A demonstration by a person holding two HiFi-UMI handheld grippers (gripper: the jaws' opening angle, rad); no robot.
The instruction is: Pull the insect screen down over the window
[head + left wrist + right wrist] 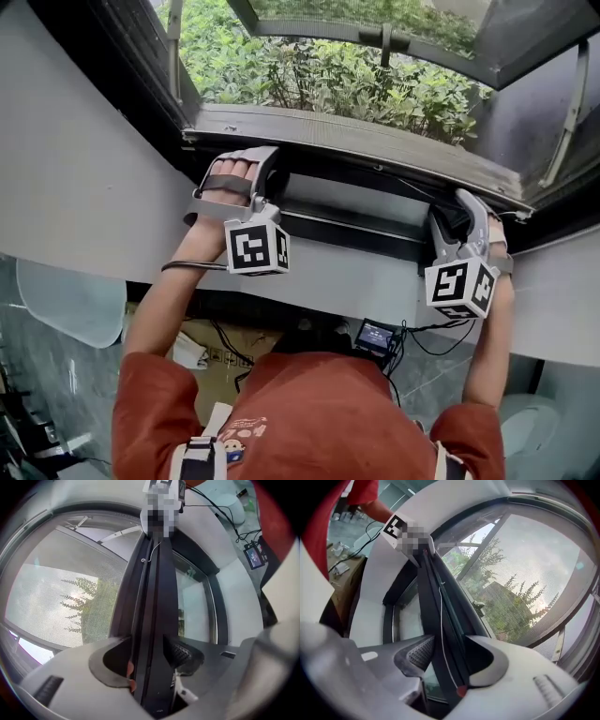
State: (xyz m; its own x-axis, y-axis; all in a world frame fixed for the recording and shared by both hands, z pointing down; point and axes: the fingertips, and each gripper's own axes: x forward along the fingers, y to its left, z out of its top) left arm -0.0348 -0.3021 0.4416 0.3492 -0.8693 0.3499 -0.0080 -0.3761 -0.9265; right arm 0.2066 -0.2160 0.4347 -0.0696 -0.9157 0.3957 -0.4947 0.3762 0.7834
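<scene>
**Insect screen** (525, 573) — fine grey mesh, see-through, with foliage and sky showing behind it. It sits in the dark-framed window opening, with green shrubs (328, 75) outside.

**Pull bar** (157, 597) — the screen's dark, slim, straight edge rail, with a thin white cord along it. Its long axis runs sideways across the opening, ends pointing at the side frames.

**Left hand-held gripper** (151, 656): jaws clamped on the pull bar near its left end.

**Right hand-held gripper** (450, 660): jaws pinching the same bar near its right end.
</scene>
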